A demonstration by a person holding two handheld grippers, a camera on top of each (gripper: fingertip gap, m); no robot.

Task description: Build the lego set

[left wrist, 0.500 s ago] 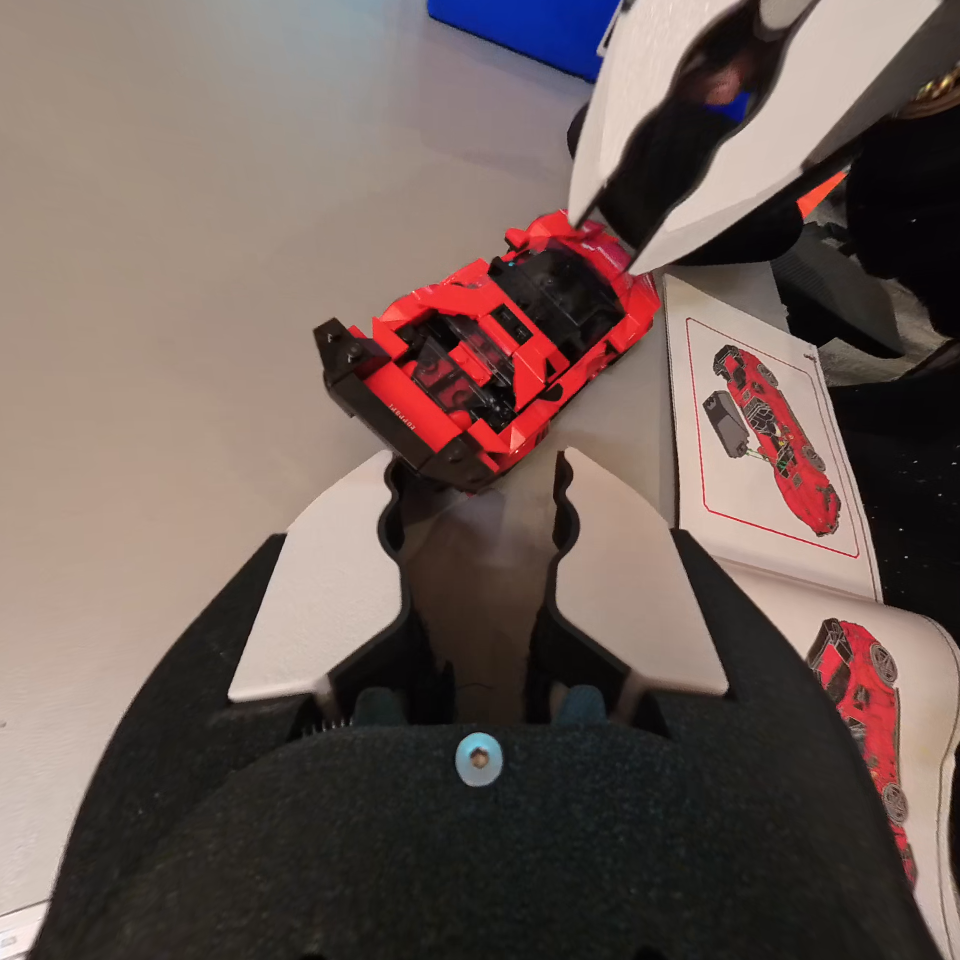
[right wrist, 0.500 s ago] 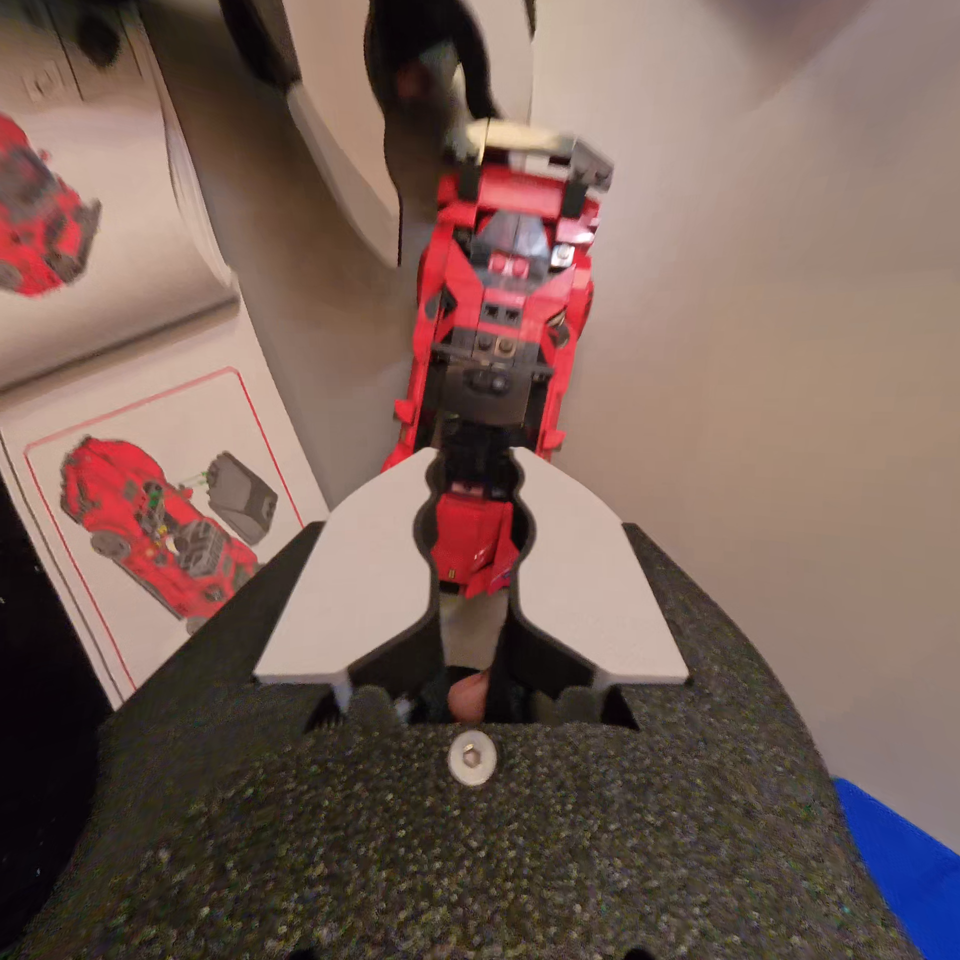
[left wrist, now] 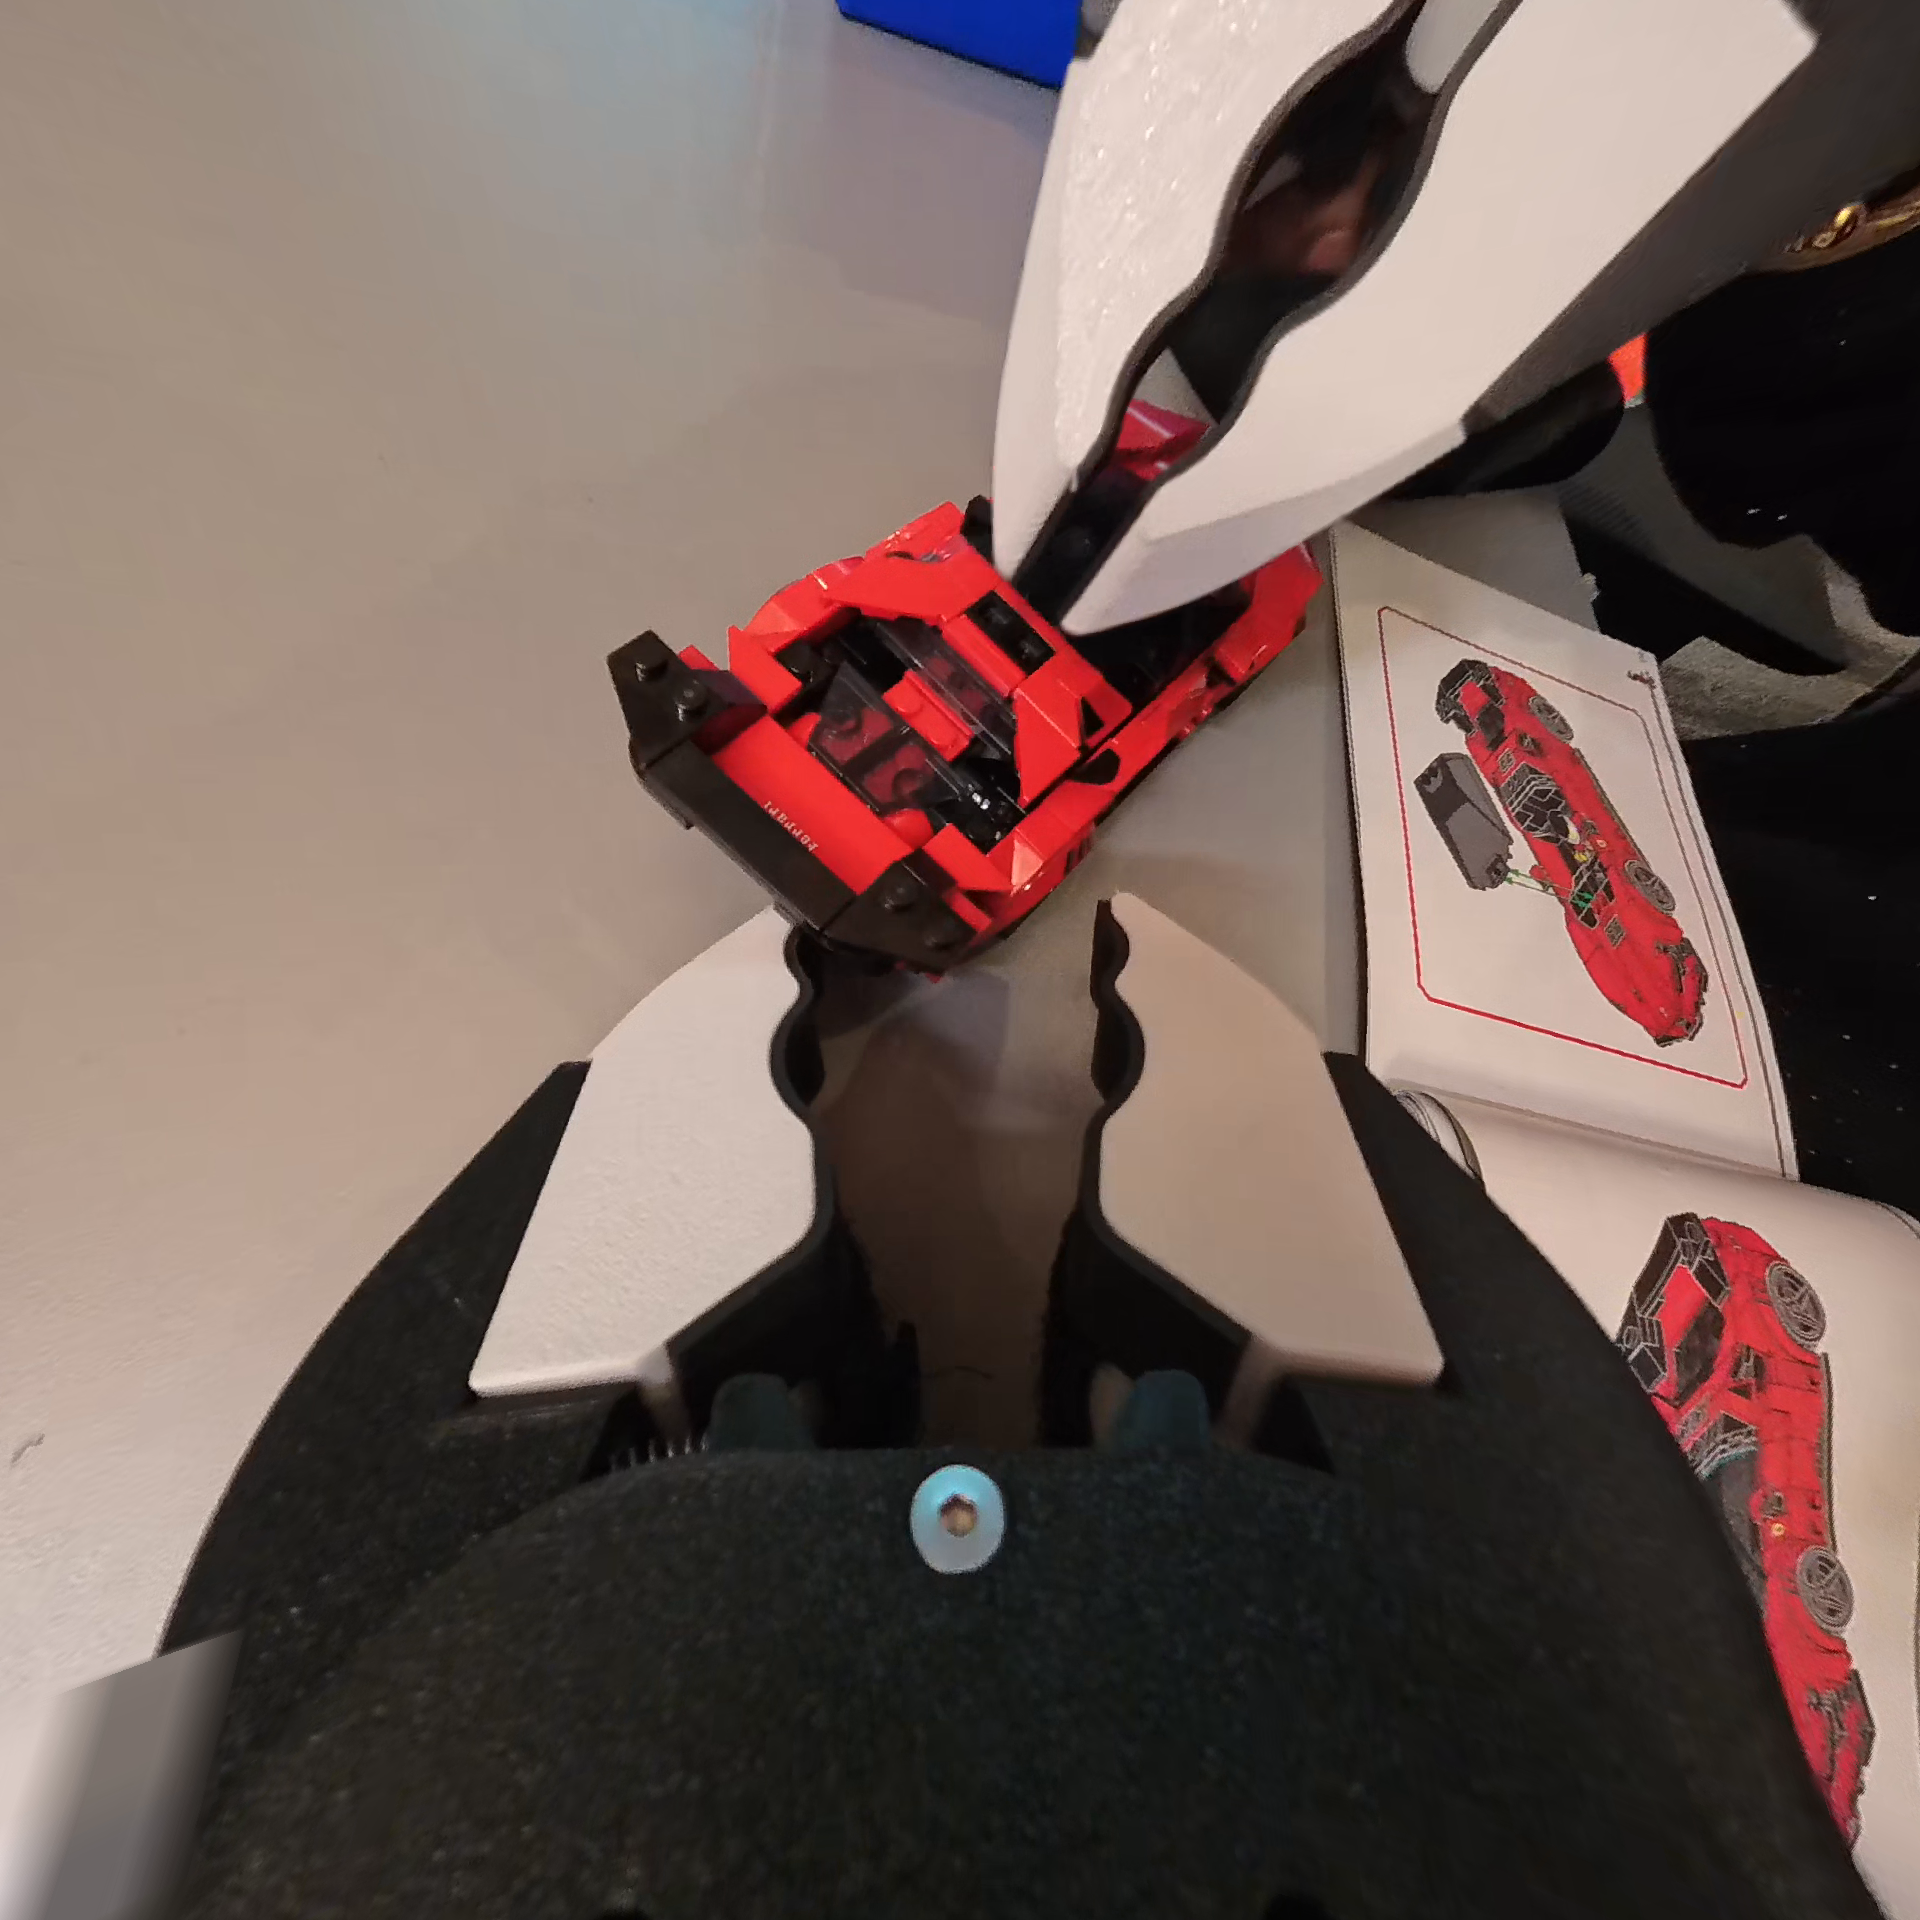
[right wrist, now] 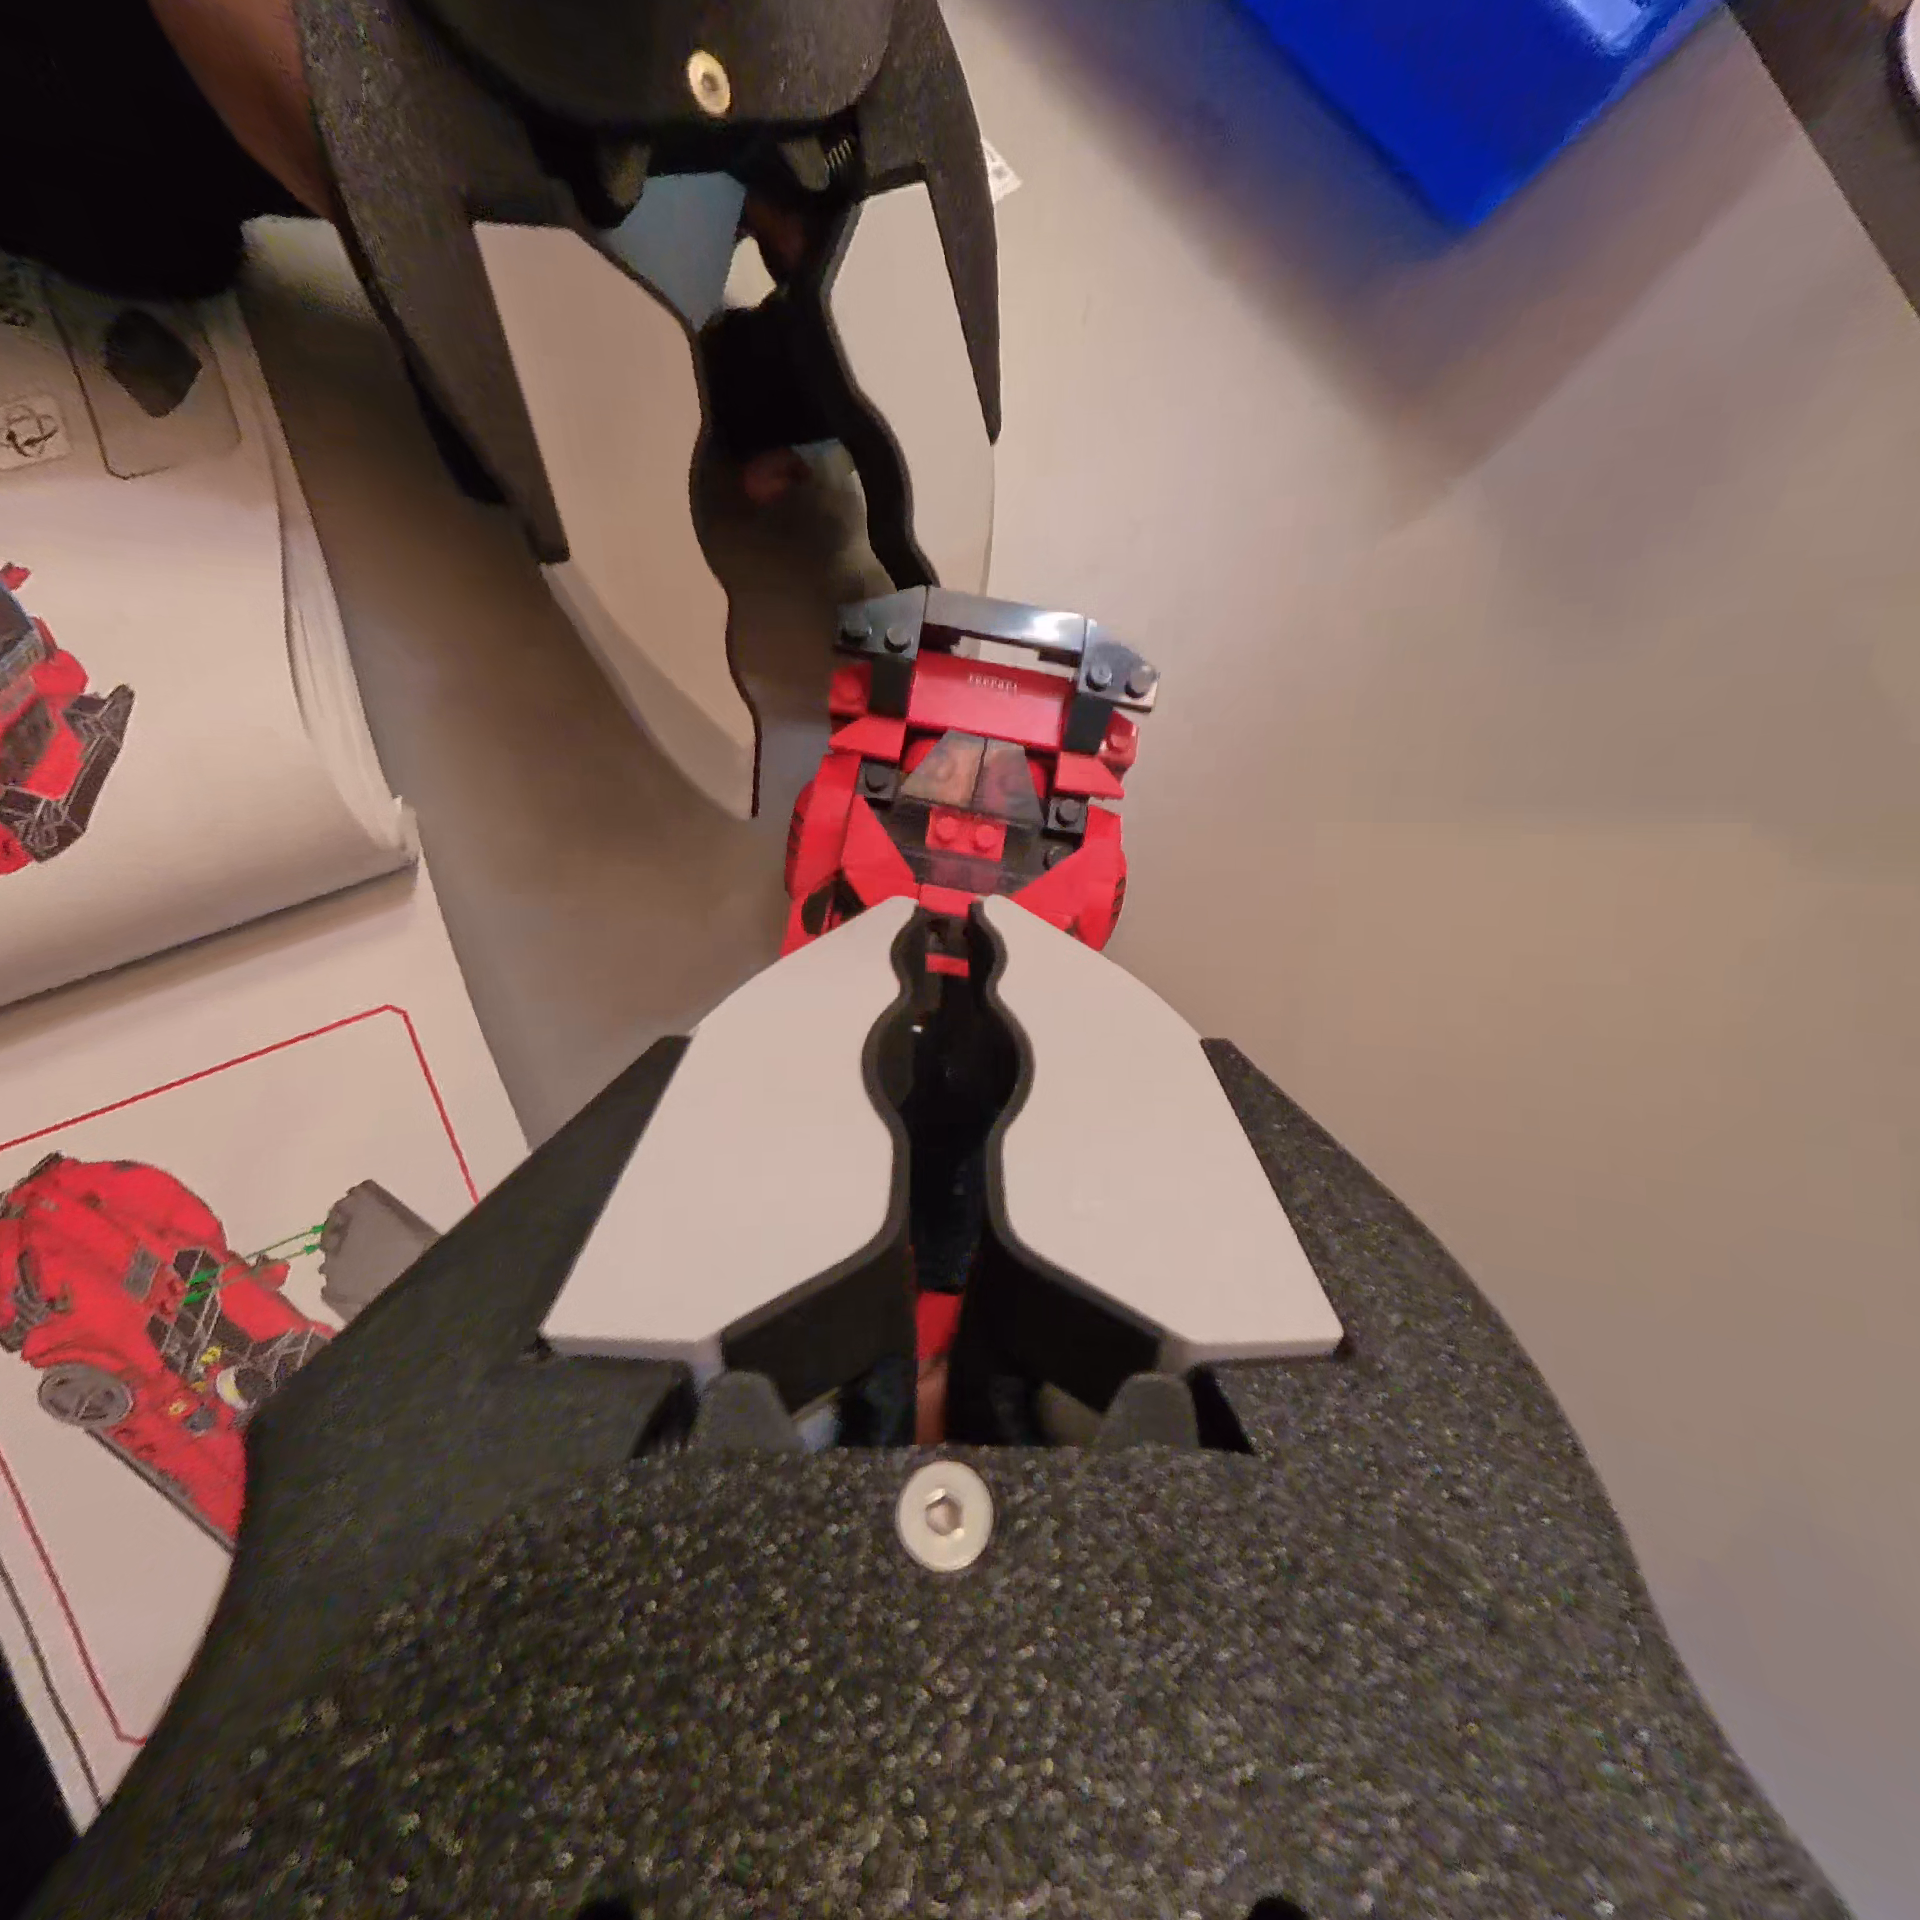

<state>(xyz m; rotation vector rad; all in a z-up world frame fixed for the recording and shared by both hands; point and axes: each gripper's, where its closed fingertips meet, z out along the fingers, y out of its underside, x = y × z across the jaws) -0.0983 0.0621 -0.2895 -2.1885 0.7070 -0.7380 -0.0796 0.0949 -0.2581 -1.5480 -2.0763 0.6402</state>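
Vs 0.5 s ago: right claw [right wrist: 948, 914] has slid from the nose of the lego car [left wrist: 935, 727] to its cabin, and the car has swung rear-first toward the left claw [left wrist: 945, 925].

Right claw: clenched on the car's mid-section, a black part pinched between the tips; the nose end shows red through the gap behind them.

Left claw: spread wide, holding nothing. Its left fingertip [left wrist: 774, 920] sits at the car's black rear wing, apparently touching; the other finger is clear of the car.

Car: on the grey counter [left wrist: 364, 520], tilted. Open instruction booklet [left wrist: 1538, 831] lies just beside the car, at the counter edge. Blue box [right wrist: 1507, 94] sits well beyond the car's rear.
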